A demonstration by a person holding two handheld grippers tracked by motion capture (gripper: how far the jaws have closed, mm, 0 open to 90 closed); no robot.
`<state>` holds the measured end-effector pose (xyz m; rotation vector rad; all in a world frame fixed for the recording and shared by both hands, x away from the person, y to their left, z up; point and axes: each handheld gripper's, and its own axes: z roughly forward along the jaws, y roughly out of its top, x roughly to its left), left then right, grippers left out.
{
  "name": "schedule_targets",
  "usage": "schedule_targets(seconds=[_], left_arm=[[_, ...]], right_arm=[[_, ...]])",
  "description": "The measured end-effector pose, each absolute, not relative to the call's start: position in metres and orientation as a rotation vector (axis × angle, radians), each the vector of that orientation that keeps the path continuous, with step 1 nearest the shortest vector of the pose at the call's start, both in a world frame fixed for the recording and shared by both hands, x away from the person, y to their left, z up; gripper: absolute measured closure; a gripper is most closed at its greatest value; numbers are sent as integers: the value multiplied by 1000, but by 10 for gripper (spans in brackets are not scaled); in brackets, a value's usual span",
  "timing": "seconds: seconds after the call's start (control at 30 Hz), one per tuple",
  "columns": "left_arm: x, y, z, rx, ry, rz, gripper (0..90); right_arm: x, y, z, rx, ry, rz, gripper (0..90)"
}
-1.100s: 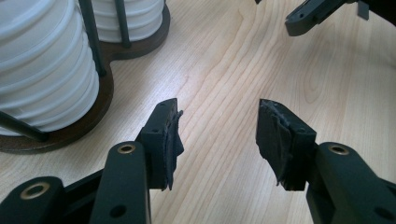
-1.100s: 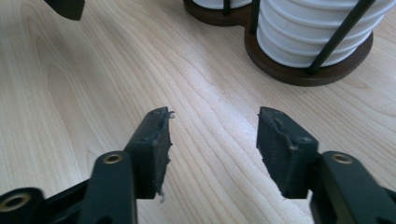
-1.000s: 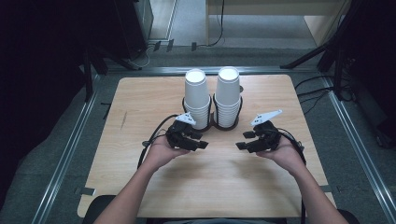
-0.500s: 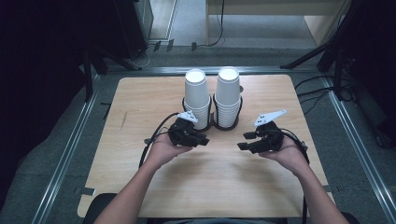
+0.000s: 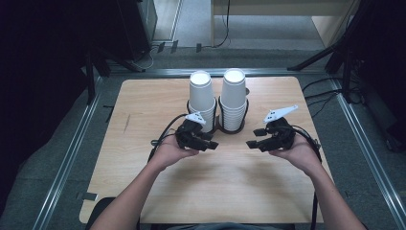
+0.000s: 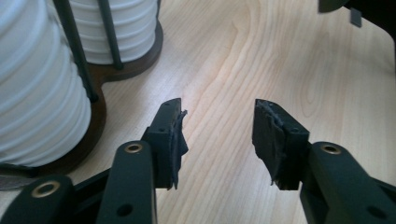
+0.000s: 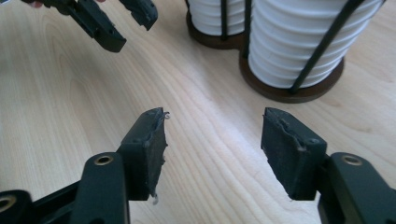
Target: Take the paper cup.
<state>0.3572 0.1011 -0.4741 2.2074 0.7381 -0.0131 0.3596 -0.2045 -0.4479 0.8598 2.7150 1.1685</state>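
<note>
Two tall stacks of white paper cups, a left stack [image 5: 201,98] and a right stack [image 5: 233,98], stand in a dark wire holder with a brown base [image 5: 225,128] at the table's middle back. My left gripper [image 5: 212,144] is held just in front of the left stack, open, with nothing between its jaws. In the left gripper view [image 6: 218,135] the cups [image 6: 37,88] sit close on the left. My right gripper [image 5: 250,143] is open and empty, right of the holder and pointing left. The right gripper view [image 7: 214,144] shows the cups [image 7: 299,42] ahead at right.
The light wooden table [image 5: 143,110] has bare wood left, right and in front of the holder. Metal rails [image 5: 72,153] run along both sides of the table. Black cables trail from each gripper. The left gripper's jaws [image 7: 107,23] appear at the right gripper view's upper left.
Both hands have shifted only slightly; the left gripper has edged a little right toward the holder. The cups have not moved.
</note>
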Motion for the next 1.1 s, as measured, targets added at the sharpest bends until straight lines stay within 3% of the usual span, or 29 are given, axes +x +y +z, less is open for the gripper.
schedule_targets(seconds=[0.1, 0.27, 0.5, 1.1], left_arm=[[360, 98, -468, 2194, 750, -43, 737], [366, 90, -458, 2171, 746, -34, 803], [371, 73, -444, 2159, 710, 10, 854], [392, 58, -434, 2175, 779, 60, 881]], right_arm=[[365, -208, -440, 846, 2736, 1167, 369], [370, -211, -429, 849, 2749, 1199, 333], [385, -213, -409, 833, 2760, 1187, 308], [423, -201, -356, 799, 2776, 1098, 232]])
